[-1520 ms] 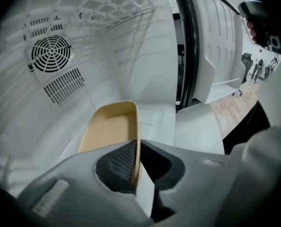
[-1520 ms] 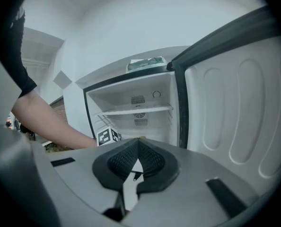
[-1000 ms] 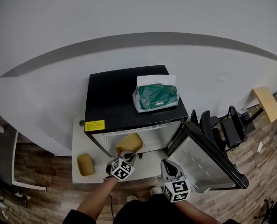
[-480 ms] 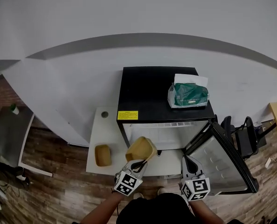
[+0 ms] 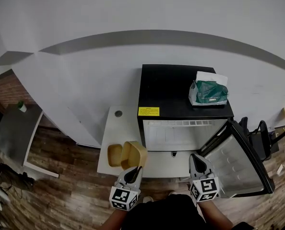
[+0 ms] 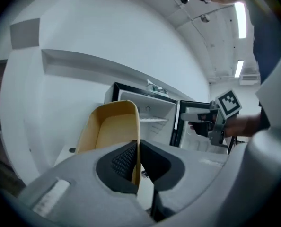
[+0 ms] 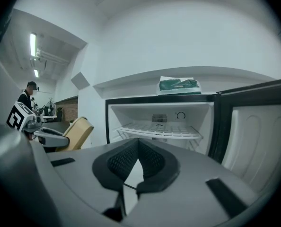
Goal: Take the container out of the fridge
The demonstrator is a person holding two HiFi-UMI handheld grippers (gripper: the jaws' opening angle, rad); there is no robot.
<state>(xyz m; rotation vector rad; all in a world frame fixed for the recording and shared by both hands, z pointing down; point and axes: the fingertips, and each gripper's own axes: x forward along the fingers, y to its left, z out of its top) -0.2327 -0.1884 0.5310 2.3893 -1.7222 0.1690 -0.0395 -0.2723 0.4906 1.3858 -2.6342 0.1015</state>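
Observation:
A tan container (image 5: 135,154) hangs tilted in the air, left of the black fridge (image 5: 171,86), with my left gripper (image 5: 133,172) shut on its wall. In the left gripper view the pads pinch the container (image 6: 109,126) by its right wall at the gripper (image 6: 136,161). It hangs right beside a second tan container (image 5: 114,155) that lies on the low white table (image 5: 114,131). My right gripper (image 5: 199,168) stands shut and empty before the open fridge (image 7: 159,122). From the right gripper view the held container (image 7: 77,133) shows at far left.
The fridge door (image 5: 241,159) stands open to the right, with the wire shelf (image 7: 157,130) inside bare. A green bag (image 5: 208,93) lies on the fridge top. A small round thing (image 5: 118,113) sits at the table's back. Chairs (image 5: 260,133) stand behind the door.
My left gripper has carried the tan container from the fridge mouth out to the left, next to the second container on the white table. The right gripper has stayed shut before the fridge.

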